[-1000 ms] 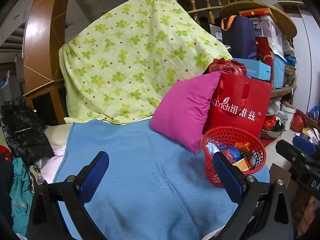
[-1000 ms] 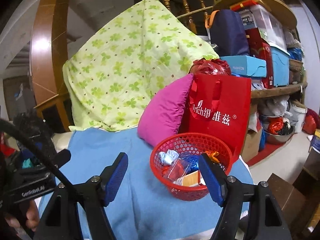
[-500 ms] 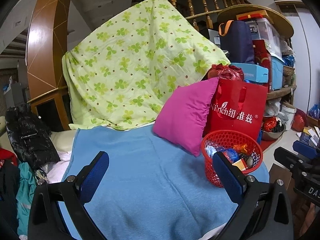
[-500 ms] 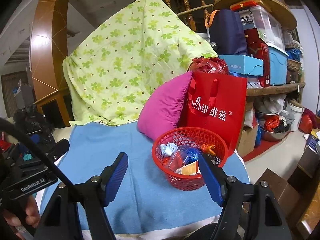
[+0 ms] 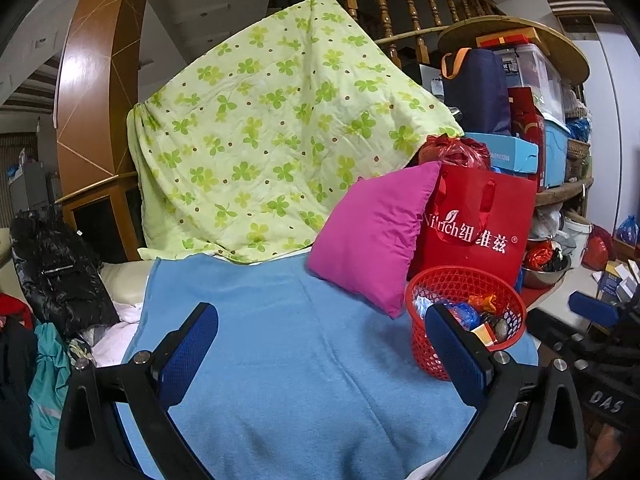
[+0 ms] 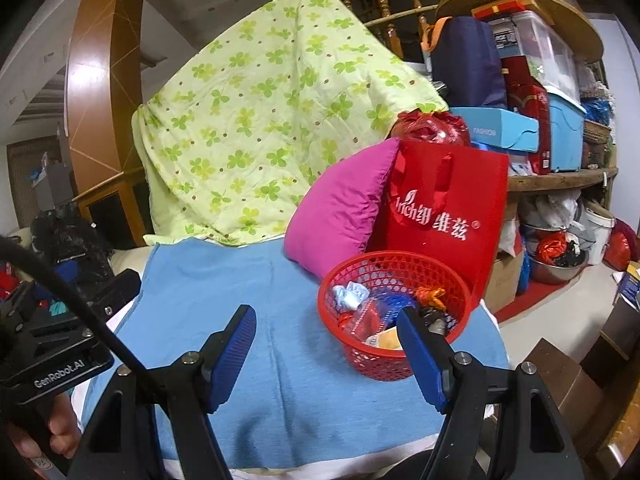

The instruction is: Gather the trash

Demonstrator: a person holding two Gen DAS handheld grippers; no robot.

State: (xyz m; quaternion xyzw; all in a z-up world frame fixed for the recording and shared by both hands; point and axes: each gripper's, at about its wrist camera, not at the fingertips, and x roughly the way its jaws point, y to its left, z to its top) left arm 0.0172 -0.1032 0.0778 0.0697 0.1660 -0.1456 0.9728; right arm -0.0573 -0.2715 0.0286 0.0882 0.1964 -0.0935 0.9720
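A red mesh basket [image 5: 430, 285] [image 6: 362, 272] stands on the blue blanket [image 5: 296, 344] [image 6: 248, 292] at its right side. It holds several pieces of trash: a crumpled pale wrapper [image 6: 352, 294], blue and red wrappers and an orange one [image 6: 430, 293]. My left gripper [image 5: 320, 352] is open and empty, above the blanket's near part, with the basket behind its right finger. My right gripper [image 6: 326, 354] is open and empty, with the basket behind its right finger.
A pink cushion [image 5: 372, 236] leans on a red paper bag [image 5: 476, 224] behind the basket. A green clover quilt [image 5: 272, 136] hangs at the back. Stacked boxes and shelves stand at the right. Dark clothes [image 5: 56, 272] lie at the left.
Both grippers have pulled back and up from the blanket, so the basket looks smaller and lower. Both stay open and empty.
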